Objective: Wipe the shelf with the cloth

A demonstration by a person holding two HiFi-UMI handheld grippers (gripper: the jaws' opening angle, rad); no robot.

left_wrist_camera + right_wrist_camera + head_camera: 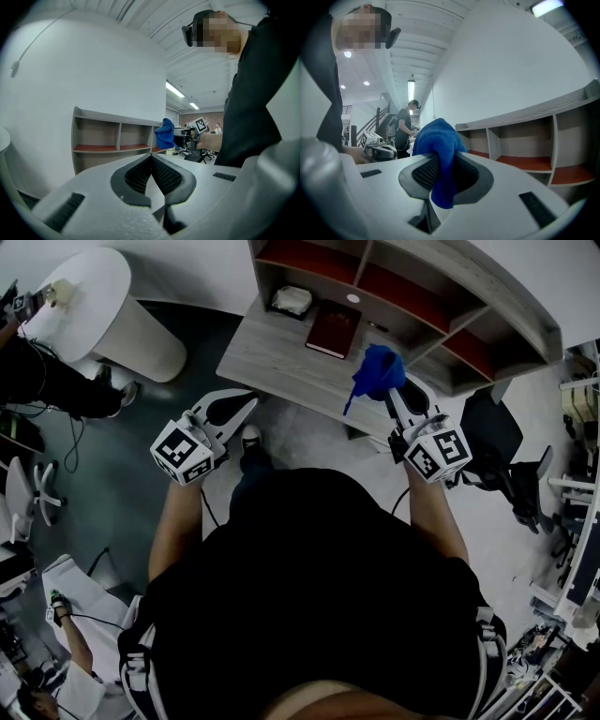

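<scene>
A blue cloth (378, 372) is bunched in my right gripper (392, 388), whose jaws are shut on it; in the right gripper view the blue cloth (439, 150) hangs out between the pads. The cloth hovers over the right end of the grey wooden shelf unit (281, 357) with red-lined compartments (394, 287). My left gripper (246, 399) is held lower left, off the shelf's front edge, jaws shut with nothing between them (151, 165). From the left gripper view I see the shelf (117, 140) and the cloth (164, 133) in the distance.
A dark red book (333, 329) and a small white object (292, 300) lie on the shelf's top board. A white rounded table (103, 310) stands at left. An office chair (502, 451) is at right. Other people are at the left edge (47, 381).
</scene>
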